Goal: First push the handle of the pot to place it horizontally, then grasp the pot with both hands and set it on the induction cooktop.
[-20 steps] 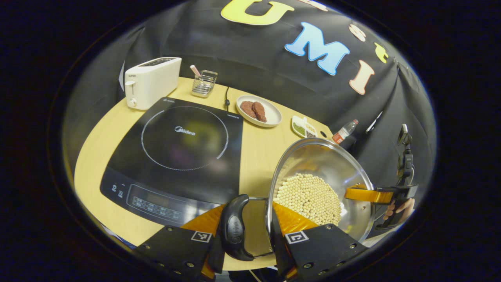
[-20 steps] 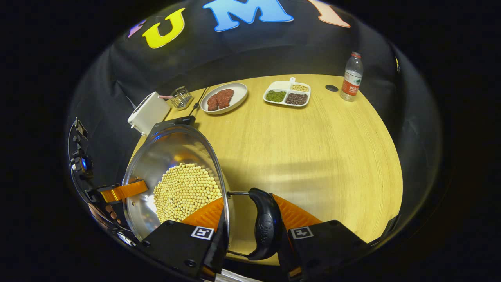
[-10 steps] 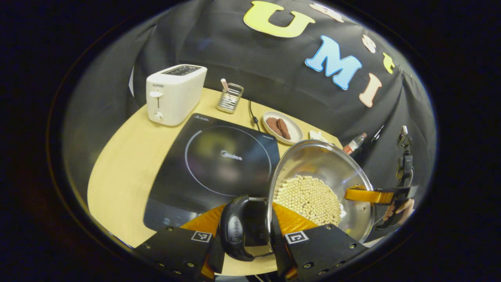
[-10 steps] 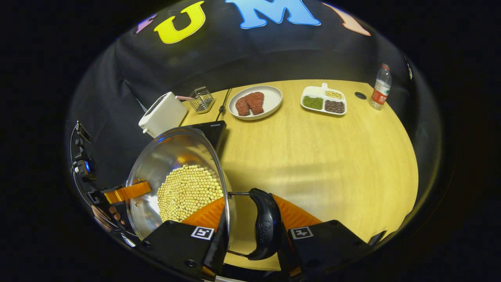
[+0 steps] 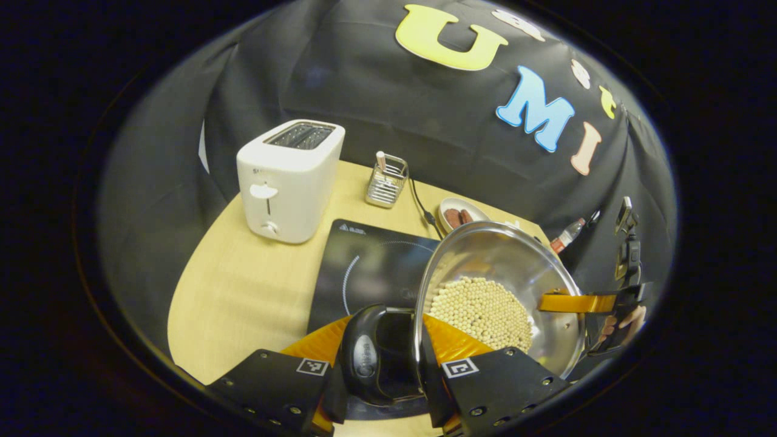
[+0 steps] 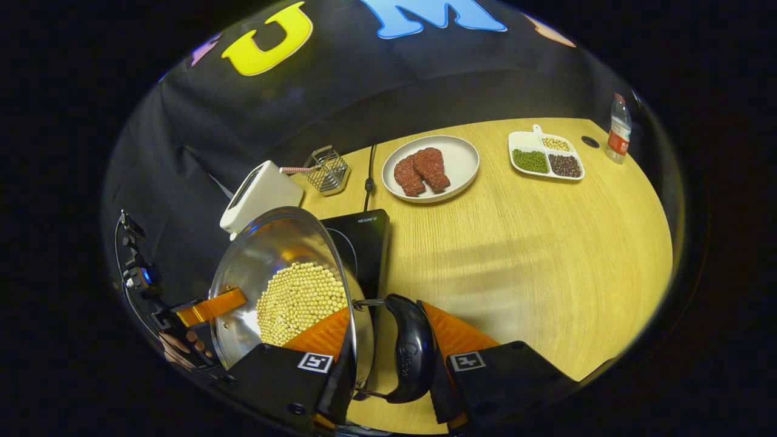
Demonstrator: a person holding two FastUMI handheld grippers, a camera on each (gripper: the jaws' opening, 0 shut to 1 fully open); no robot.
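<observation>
A steel pot (image 5: pixel 498 255) holding pale round beans (image 5: pixel 482 306) hangs between both grippers, above the black induction cooktop (image 5: pixel 370 267). My left gripper (image 5: pixel 385 325) is shut on the pot's black side handle (image 5: pixel 363 358) and the rim beside it. In the right gripper view, my right gripper (image 6: pixel 388 315) is shut the same way on the opposite black handle (image 6: pixel 413 352), with the pot (image 6: pixel 267 255) to its left over the cooktop (image 6: pixel 364 243). Each view shows the other gripper's orange finger across the pot: the right gripper (image 5: pixel 576 301), the left gripper (image 6: pixel 212 306).
A white toaster (image 5: pixel 288 179) and a wire basket (image 5: pixel 386 182) stand behind the cooktop. A plate of meat (image 6: pixel 431 167), a divided dish of grains (image 6: pixel 546 161) and a water bottle (image 6: pixel 619 128) sit at the back of the wooden table (image 6: pixel 516 255). A black cable (image 6: pixel 368 176) runs to the cooktop.
Both grippers have carried the pot leftward across the table. The cooktop, earlier off to the pot's left, now lies partly beneath it. The grips have not changed.
</observation>
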